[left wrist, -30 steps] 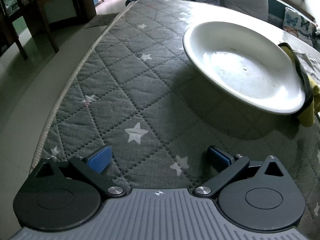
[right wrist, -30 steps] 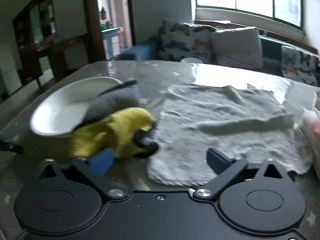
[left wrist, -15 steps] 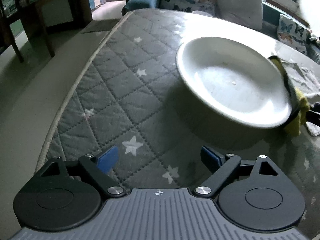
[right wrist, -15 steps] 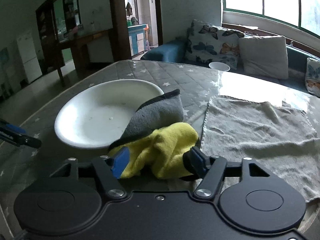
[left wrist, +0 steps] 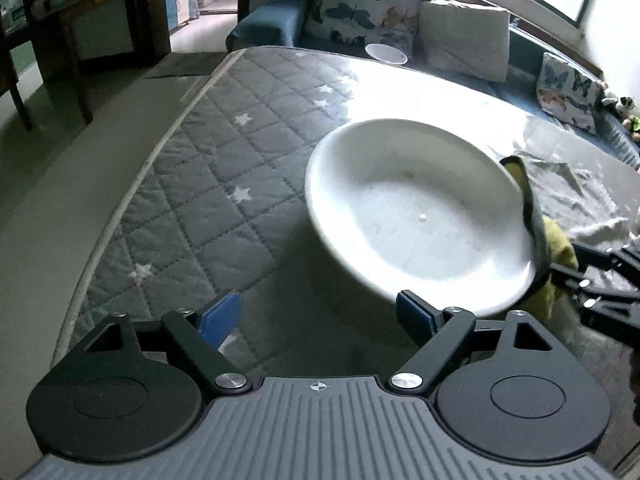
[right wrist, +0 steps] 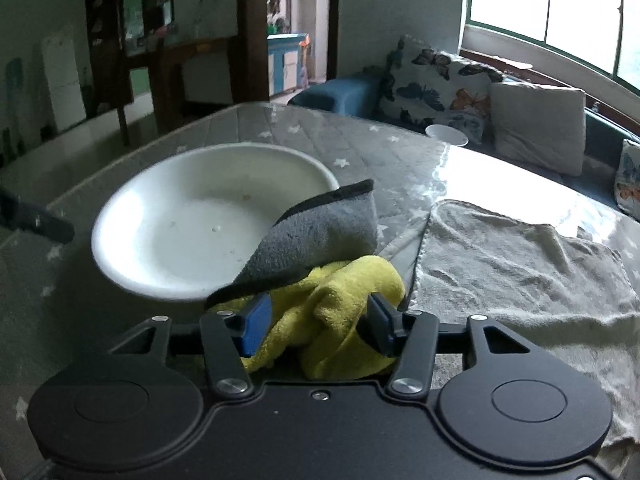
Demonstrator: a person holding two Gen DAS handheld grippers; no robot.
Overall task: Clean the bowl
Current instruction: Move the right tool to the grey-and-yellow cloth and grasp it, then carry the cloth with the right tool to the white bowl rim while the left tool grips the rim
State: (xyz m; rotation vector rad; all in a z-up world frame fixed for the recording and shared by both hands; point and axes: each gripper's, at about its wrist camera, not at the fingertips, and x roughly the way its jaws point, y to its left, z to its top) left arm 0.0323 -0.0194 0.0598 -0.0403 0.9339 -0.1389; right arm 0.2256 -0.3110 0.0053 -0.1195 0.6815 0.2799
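Note:
A wide white bowl rests on the quilted grey table cover with a few small specks inside. My right gripper is shut on a yellow-and-grey cloth, whose grey flap leans over the bowl's near right rim. In the left wrist view the cloth shows at the bowl's right edge. My left gripper is open and holds nothing. It hovers low in front of the bowl, its right pad close to the near rim.
A pale grey towel lies flat to the right of the bowl. A small white cup stands at the far table edge, before a sofa with cushions. The table's left edge drops to the floor.
My right gripper closed on the cloth and lifted it toward the bowl. My left gripper rose and pulled back, so the bowl sits more centred in its view.

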